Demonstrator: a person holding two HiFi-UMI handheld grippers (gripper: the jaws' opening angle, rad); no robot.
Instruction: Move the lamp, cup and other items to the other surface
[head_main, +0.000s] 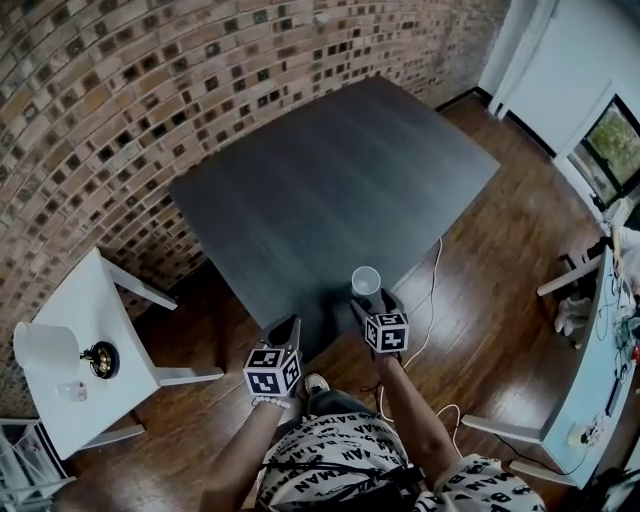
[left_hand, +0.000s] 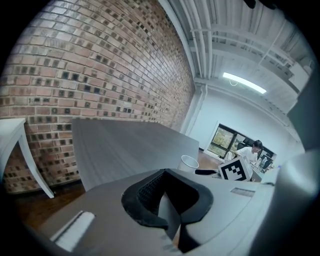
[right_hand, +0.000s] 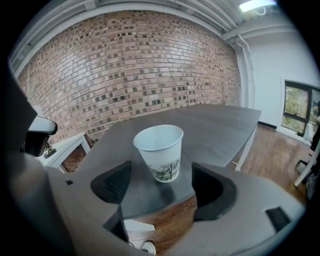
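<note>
A white paper cup (head_main: 366, 281) with a tree print stands upright near the front edge of the dark table (head_main: 340, 180). My right gripper (head_main: 375, 302) sits just behind it, open. In the right gripper view the cup (right_hand: 160, 150) stands just beyond the gripper (right_hand: 162, 182), whose pads do not touch it. My left gripper (head_main: 284, 328) hovers at the table's near corner, shut and empty; its view shows the tips (left_hand: 167, 172) meeting and the cup (left_hand: 189, 162) off to the right. A lamp (head_main: 45, 352) with a white shade and brass base stands on the white side table (head_main: 95, 300) at the far left.
A small clear item (head_main: 72, 391) lies beside the lamp. A brick wall runs behind both tables. A white cable (head_main: 432, 300) trails over the wood floor to the right. A pale desk (head_main: 590, 380) with clutter stands at the right edge. A person sits far off (left_hand: 252, 149).
</note>
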